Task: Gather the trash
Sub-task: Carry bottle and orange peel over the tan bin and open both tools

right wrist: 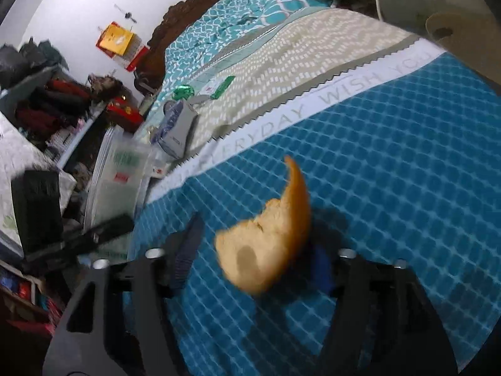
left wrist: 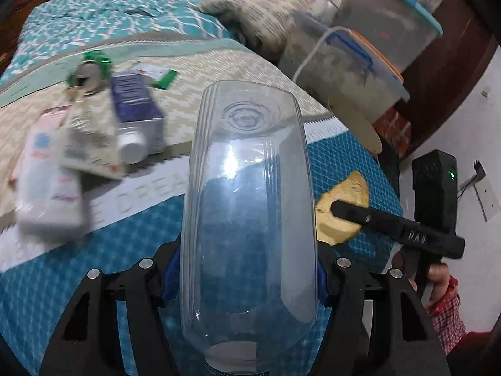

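My left gripper (left wrist: 247, 282) is shut on a clear plastic bottle (left wrist: 247, 194), its blue pads pressed to both sides and its base pointing away. An orange peel (left wrist: 341, 210) lies on the blue bedsheet (left wrist: 360, 156) just right of it. My right gripper (right wrist: 253, 241) stands open around the peel (right wrist: 266, 250): the right pad touches it and a gap shows on the left. More trash sits far left: a white bottle (left wrist: 47, 185), a purple carton (left wrist: 134, 106), a paper packet (left wrist: 90, 144) and a green wrapper (left wrist: 94, 65).
Stacked plastic storage bins (left wrist: 375, 47) and a folded blanket (left wrist: 266, 9) crowd the far right of the bed. The mattress edge drops off at the right by a white wall (left wrist: 469, 125). A cluttered shelf (right wrist: 47, 109) stands beyond the bed's other side.
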`<state>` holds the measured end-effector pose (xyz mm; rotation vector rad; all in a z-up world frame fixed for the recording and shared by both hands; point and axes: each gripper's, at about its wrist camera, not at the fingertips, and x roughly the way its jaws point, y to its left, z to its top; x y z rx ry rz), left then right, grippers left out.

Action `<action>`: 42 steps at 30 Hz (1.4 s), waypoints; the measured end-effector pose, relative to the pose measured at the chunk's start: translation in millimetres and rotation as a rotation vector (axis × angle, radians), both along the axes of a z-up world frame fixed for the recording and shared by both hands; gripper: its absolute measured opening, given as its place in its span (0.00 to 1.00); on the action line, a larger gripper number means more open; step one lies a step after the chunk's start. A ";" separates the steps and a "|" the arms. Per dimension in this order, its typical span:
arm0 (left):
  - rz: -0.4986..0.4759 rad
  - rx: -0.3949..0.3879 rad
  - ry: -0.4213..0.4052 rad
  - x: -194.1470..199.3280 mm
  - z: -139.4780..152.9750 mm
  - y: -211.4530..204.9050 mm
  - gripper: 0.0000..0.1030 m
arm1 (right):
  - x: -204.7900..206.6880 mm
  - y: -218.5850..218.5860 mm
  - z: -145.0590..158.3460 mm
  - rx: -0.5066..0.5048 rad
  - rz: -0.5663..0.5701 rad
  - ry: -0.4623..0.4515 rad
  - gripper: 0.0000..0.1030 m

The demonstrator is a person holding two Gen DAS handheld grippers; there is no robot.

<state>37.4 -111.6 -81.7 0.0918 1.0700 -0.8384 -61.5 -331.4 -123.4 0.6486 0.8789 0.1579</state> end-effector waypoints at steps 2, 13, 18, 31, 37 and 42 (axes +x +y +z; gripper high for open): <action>-0.025 0.004 0.021 4.6 -3.2 -13.9 0.59 | -7.2 -7.1 -4.1 0.003 0.001 0.004 0.15; -0.280 0.016 0.031 19.9 20.7 -179.5 0.59 | -46.4 -155.9 13.9 0.019 -0.393 -0.081 0.14; -0.416 0.035 0.057 23.6 25.9 -304.8 0.59 | -66.5 -252.6 21.8 0.009 -0.629 -0.095 0.14; -0.403 0.150 0.036 48.9 -4.1 -426.4 0.75 | -39.1 -316.4 -2.4 -0.022 -0.741 -0.042 0.60; -0.378 0.040 -0.012 45.0 30.0 -352.3 0.75 | -45.1 -297.2 15.1 -0.041 -0.754 -0.100 0.61; -0.339 -0.041 -0.038 29.0 44.2 -253.2 0.75 | -40.4 -258.9 35.0 -0.031 -0.681 -0.158 0.61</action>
